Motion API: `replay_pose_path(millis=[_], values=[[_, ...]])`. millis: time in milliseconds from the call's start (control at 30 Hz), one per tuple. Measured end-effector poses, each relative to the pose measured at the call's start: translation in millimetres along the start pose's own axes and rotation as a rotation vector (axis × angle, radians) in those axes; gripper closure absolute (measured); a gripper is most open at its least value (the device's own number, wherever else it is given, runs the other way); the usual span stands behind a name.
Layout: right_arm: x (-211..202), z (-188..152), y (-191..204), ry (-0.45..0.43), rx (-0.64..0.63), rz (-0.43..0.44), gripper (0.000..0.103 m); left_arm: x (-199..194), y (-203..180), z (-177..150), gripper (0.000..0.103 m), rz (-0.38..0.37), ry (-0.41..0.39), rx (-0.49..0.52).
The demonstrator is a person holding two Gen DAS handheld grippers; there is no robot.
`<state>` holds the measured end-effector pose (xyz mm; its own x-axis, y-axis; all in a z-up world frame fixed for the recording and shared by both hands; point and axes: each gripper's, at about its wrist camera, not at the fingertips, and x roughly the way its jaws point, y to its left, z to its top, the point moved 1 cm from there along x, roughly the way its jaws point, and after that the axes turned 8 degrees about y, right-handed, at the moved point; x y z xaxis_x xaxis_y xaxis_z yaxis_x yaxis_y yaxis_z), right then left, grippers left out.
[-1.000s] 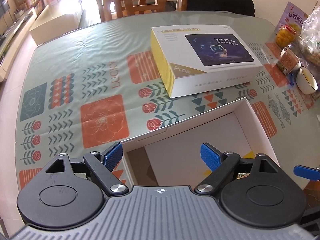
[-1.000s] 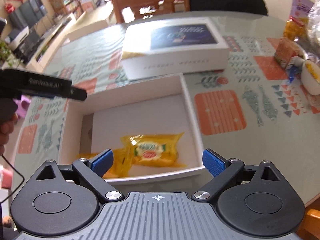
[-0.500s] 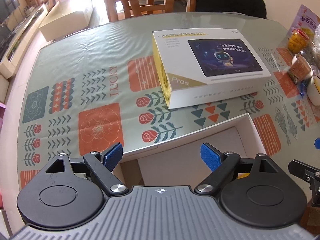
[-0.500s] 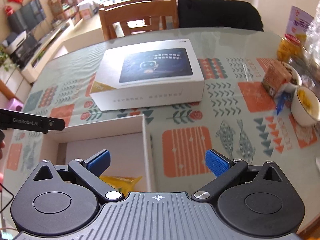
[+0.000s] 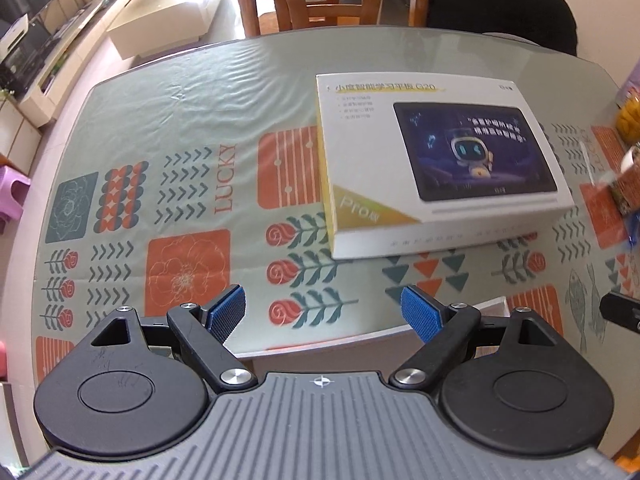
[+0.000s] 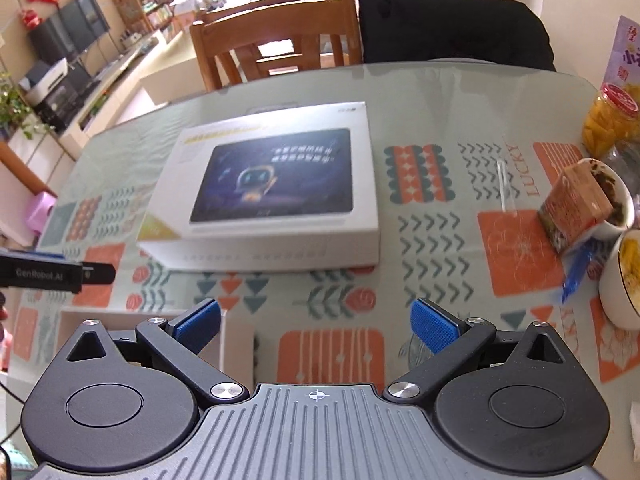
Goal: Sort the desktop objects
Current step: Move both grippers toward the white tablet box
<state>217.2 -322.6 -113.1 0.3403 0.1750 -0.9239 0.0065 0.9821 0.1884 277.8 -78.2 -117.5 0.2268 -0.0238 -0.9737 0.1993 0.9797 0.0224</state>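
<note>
A white tablet box [image 5: 436,160] [image 6: 272,192] with a robot picture on its lid lies flat on the patterned table, well ahead of both grippers. Only the far rim of the open white box [image 5: 360,340] [image 6: 120,314] shows, low in each view under the fingers; its contents are hidden. My left gripper [image 5: 322,314] is open with nothing between its blue pads. My right gripper [image 6: 316,324] is also open and empty, to the right of the open box's corner. The left gripper's black body [image 6: 56,272] shows at the left edge of the right wrist view.
On the table's right side stand a jar of yellow fruit [image 6: 612,120], a brown carton [image 6: 576,208] leaning on a bowl [image 6: 612,200], a second white bowl [image 6: 624,276] and a blue wrapper [image 6: 576,272]. Wooden chairs [image 6: 280,40] stand beyond the far edge.
Both grippers have pulled back and risen from the open white box. The yellow snack packets in it have dropped out of view, and the tablet box now fills the middle of both views.
</note>
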Motion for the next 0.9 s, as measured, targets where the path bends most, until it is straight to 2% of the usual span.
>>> replay_pose_path(millis=[367,900], values=[[24.2,33.2,-0.8,0.03,-0.036,-0.017,0.0,20.7,-16.0,49.3,0.0,0.012,0.021,-0.009],[59.3,81.4,-2.0,0.074,-0.089,-0.041,0.0,46.0,-15.5,82.1,0.0,0.03,0.066,-0.018]])
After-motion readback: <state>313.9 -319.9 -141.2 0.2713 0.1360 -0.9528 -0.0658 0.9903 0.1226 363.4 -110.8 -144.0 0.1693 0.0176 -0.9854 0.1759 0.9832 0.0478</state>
